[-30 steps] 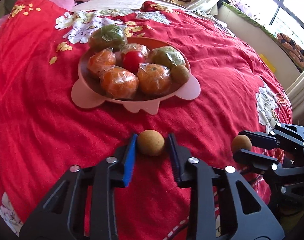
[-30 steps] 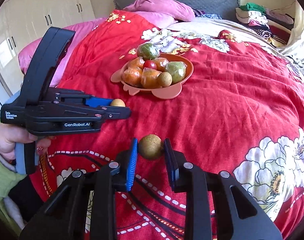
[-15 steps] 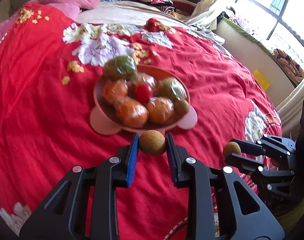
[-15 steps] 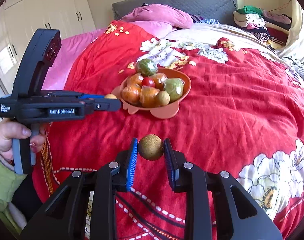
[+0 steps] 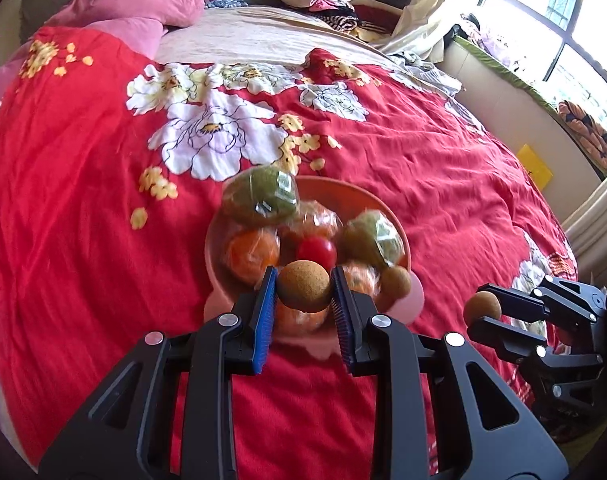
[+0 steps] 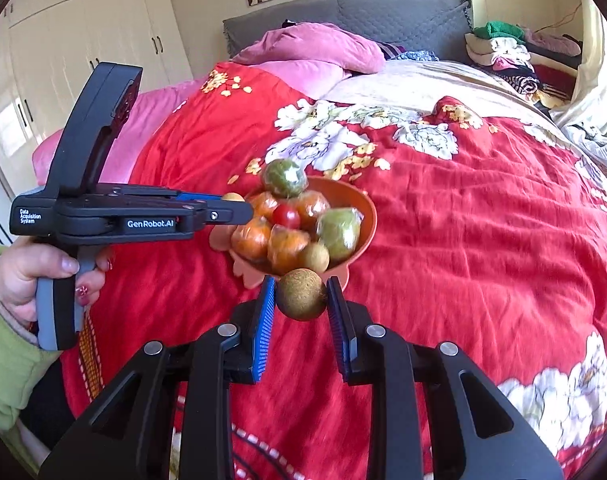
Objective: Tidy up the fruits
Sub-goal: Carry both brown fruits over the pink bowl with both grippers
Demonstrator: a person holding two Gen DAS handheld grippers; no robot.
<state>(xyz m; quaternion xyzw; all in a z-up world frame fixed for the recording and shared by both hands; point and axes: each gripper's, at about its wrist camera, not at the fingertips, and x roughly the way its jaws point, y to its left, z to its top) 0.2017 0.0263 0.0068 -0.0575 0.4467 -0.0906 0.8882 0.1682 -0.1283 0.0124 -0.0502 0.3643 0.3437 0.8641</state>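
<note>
Left wrist view: the left gripper (image 5: 303, 290) has its fingers closed on a round brown fruit (image 5: 303, 286), which hangs over the near rim of the bowl (image 5: 399, 236) at 12 o'clock. Right gripper (image 6: 301, 295) likewise pinches a second brown fruit (image 6: 301, 294), short of the rim, so the left is nearer. Inside the bowl lie wrapped oranges (image 5: 250, 249), green fruits (image 5: 261, 196), a tomato (image 5: 317, 250) and another brown fruit (image 5: 395, 282).

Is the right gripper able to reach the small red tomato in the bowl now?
Probably not: the right gripper is shut on a brown fruit, and the tomato sits ringed by wrapped oranges.
</note>
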